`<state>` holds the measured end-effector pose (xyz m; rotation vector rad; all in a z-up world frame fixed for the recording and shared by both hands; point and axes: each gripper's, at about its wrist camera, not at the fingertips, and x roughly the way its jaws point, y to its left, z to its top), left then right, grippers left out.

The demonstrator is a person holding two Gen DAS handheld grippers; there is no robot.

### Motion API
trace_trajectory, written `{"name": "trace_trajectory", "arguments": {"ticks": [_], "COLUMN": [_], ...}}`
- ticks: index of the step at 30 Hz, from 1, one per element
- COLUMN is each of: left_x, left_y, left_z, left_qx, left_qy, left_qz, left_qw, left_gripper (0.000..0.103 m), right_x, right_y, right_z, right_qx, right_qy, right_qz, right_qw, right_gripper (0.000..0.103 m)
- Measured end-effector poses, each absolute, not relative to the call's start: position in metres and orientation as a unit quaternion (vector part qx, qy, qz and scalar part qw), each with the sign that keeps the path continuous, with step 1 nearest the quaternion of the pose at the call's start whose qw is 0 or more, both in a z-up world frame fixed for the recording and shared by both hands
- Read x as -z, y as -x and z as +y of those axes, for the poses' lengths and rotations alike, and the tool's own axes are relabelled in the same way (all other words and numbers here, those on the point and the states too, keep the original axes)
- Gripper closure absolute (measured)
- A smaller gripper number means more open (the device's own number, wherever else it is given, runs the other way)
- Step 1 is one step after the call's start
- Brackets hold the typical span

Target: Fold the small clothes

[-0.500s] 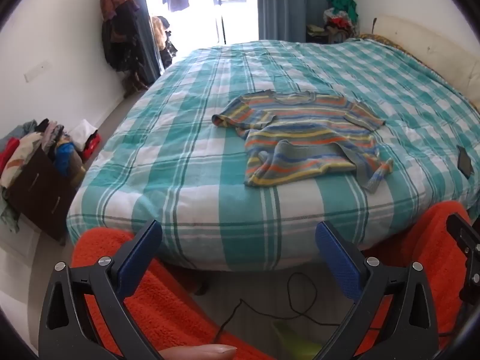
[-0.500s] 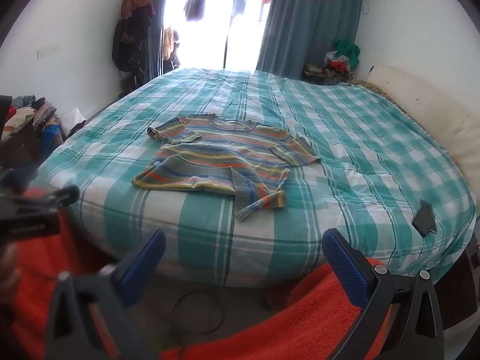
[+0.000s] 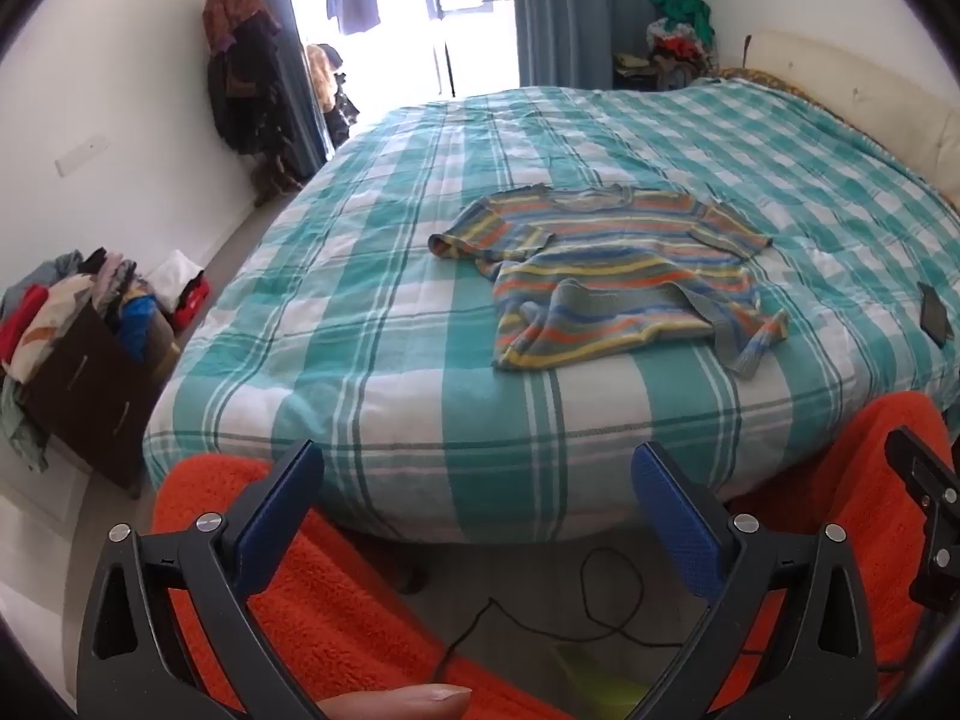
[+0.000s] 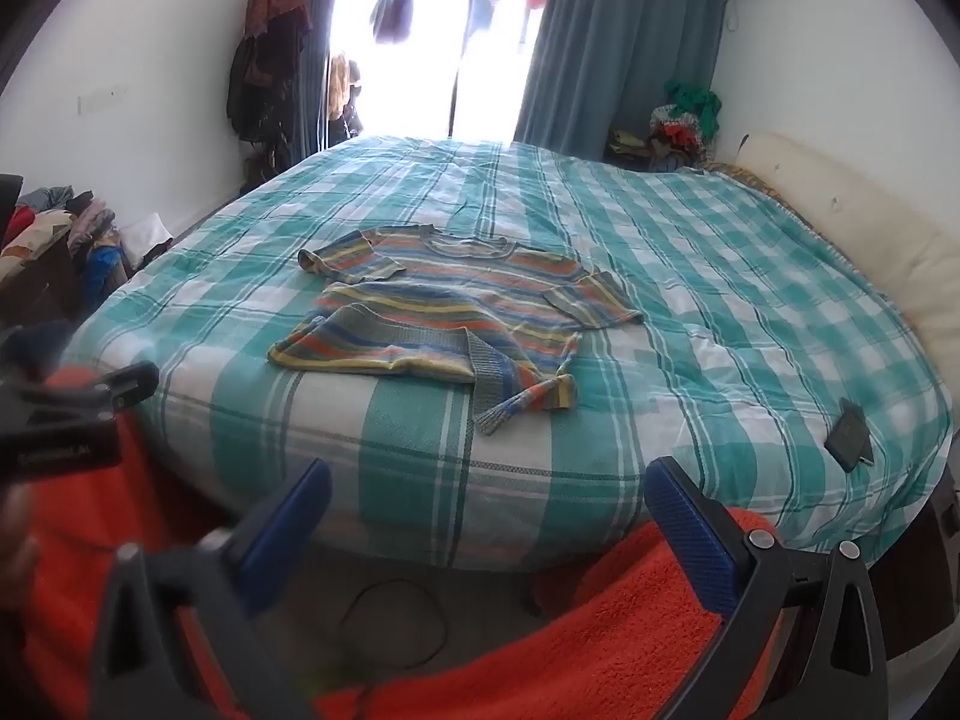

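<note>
The checked bed is seen in both views, the striped sweater lying near its front edge. Both the left gripper and right gripper are spread, empty. Only the left view shows a fingertip.

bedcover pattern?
Teal-and-white plaid bedcover; clearest in the right wrist view.

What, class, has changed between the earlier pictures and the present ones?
Nothing visibly changed. The striped sweater lies as before on the checked bed, hem partly turned up. The left hand-held gripper and the right hand-held gripper stay open and empty, short of the bed.
</note>
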<state>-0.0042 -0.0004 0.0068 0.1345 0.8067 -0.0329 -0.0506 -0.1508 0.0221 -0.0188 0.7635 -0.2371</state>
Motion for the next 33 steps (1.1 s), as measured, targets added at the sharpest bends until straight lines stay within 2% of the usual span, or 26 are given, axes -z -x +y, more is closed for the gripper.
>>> {"name": "trace_trajectory", "arguments": {"ticks": [33], "left_x": [0.0062], "left_y": [0.0093], "left_z": [0.0053], "left_qx": [-0.001], "left_qy": [-0.060], "left_qz": [0.390], "left_qw": [0.919], "left_gripper": [0.001], "right_x": [-0.0107], "right_y": [0.0502], "right_z": [-0.1436], "right_qx": [0.159], "right_qy": [0.049], "right_qz": [0.370], "right_qw": [0.914], "right_gripper": [0.000]}}
